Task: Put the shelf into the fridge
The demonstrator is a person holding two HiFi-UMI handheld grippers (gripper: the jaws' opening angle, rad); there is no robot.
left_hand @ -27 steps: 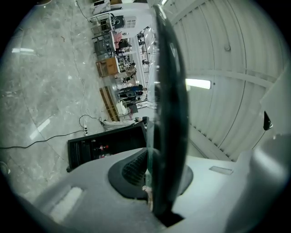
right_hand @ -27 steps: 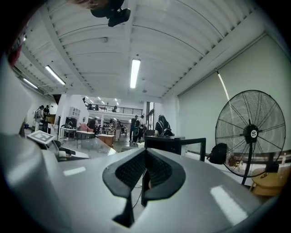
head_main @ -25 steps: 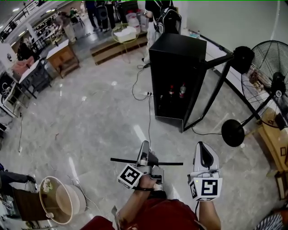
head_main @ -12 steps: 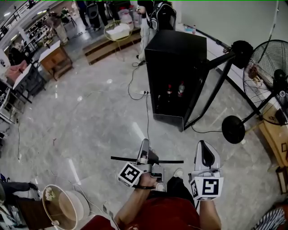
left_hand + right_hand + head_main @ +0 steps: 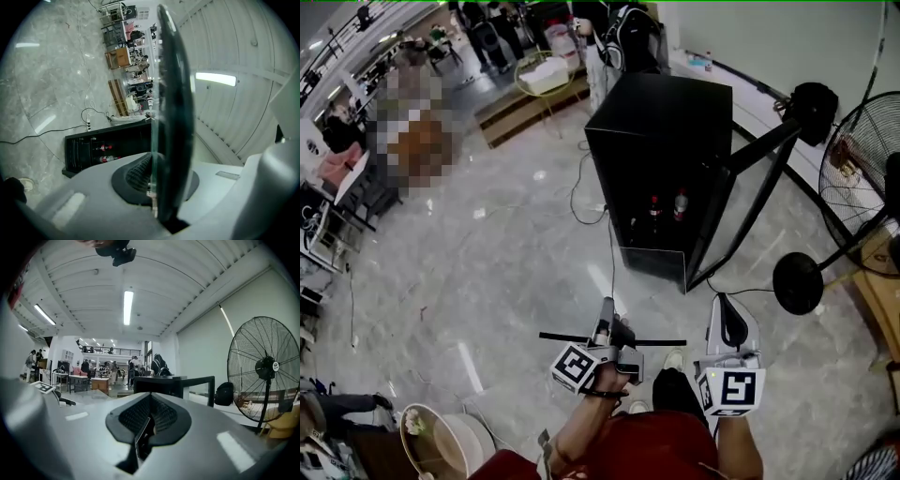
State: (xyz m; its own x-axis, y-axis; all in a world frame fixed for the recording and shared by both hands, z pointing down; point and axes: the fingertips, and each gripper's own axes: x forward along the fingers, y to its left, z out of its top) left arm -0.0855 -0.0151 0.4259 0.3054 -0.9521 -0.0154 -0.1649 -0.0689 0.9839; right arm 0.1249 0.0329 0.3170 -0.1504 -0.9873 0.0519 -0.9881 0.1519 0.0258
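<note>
Shelf panel of clear glass with a dark edge strip [image 5: 656, 341] lies level in front of the person, well apart from the black upright fridge [image 5: 661, 141]. The fridge's glass door [image 5: 741, 202] stands open, and red-capped bottles [image 5: 667, 204] stand low inside it. The left gripper [image 5: 605, 317] has its jaws clamped on the panel's near edge, roughly midway along it. The left gripper view shows the ribbed pads pressing on both faces of the glass. The right gripper [image 5: 727, 323] is just beside the panel's right end, apart from it, its jaws closed together on nothing.

The panel looks stiff, smooth and brittle, and probably heavy enough to sag away from a single pinch at one edge. Bare glass may slip between the pads, so the dark strip is likely the safer place to grip. A second hold near the right end would probably keep it level. A corner knocked against the fridge wall or door could chip.
</note>
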